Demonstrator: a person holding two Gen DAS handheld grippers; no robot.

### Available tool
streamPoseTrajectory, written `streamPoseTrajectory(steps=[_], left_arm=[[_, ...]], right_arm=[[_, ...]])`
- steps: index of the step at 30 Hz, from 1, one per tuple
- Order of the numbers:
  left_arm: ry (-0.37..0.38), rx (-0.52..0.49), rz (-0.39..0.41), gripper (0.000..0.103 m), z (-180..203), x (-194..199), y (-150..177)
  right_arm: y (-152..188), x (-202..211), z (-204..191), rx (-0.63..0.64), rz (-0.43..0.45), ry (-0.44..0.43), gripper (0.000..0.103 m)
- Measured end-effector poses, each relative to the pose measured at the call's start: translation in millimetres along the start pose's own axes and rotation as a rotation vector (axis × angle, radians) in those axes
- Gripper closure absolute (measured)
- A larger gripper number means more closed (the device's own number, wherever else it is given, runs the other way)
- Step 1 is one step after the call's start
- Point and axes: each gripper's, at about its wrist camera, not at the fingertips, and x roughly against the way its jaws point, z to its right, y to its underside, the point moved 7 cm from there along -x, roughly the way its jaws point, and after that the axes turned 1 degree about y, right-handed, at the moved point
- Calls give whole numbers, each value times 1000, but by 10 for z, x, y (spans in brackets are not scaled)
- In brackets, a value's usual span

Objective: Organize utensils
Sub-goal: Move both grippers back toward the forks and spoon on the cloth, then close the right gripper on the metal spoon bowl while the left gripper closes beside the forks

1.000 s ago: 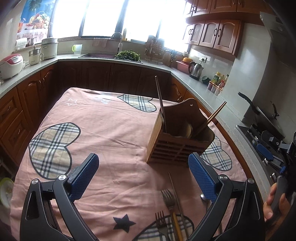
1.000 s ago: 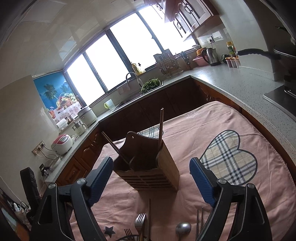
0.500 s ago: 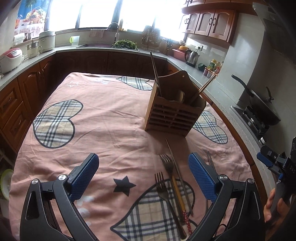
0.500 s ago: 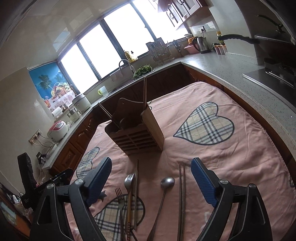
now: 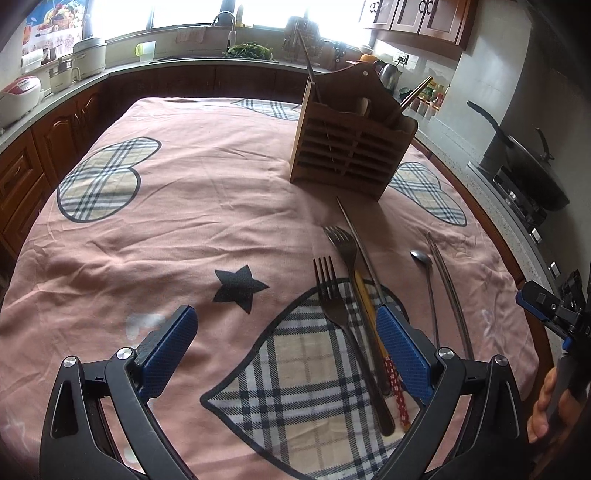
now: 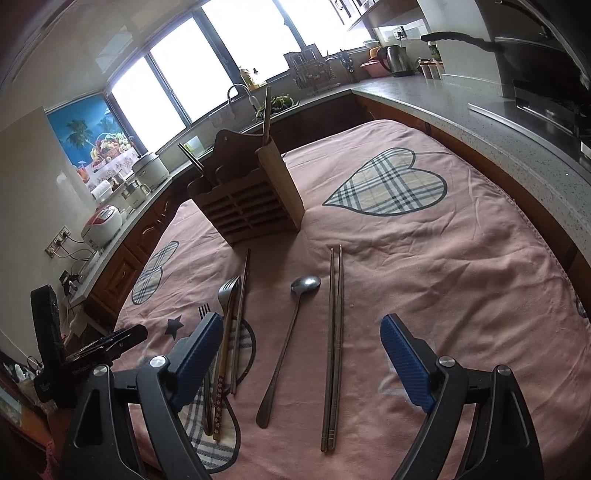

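A wooden utensil holder (image 5: 351,147) (image 6: 251,206) stands on the pink tablecloth, with chopsticks and a spoon sticking out. In front of it lie two forks (image 5: 340,291), a yellow-handled utensil (image 5: 369,325), a single metal chopstick (image 5: 358,243), a metal spoon (image 6: 291,332) (image 5: 424,266) and a pair of metal chopsticks (image 6: 334,339) (image 5: 447,288). My left gripper (image 5: 284,354) is open above the near table edge, with the forks by its right finger. My right gripper (image 6: 299,365) is open, with the spoon and chopstick pair lying between its fingers.
The table (image 5: 184,206) is covered by a pink cloth with plaid hearts. Kitchen counters run around it, with a sink (image 5: 229,33), rice cookers (image 5: 22,96), a kettle (image 6: 397,61) and a stove with a wok (image 5: 528,170) on the right.
Both grippers have pulled back and tilted down from the holder toward the near table edge. The loose utensils have come fully into view. Both stay open.
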Motion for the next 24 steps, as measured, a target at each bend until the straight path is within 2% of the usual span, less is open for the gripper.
streamPoseTrajectory(steps=[6,9,11,14,20,24], left_arm=[[-2,-18,-19,6,16,-96,17],[-3,-36,-31,14,52,-164,4],[8,-37,-45,19,78,-221,-1],[19,-52,-62,26,120,-311,-29],[47,-72,-100,37,172,-572,-109],[125,-24,-151,48,186,-785,-132]], right_arm=[[30,-117,-16,18,-19,5,16],[25,-212,-48,33,-43,8,26],[32,-295,-69,37,-63,8,39],[39,-426,-112,45,-102,1,51],[-6,-701,-157,42,-156,-10,54],[-29,-905,-165,48,-197,1,56]])
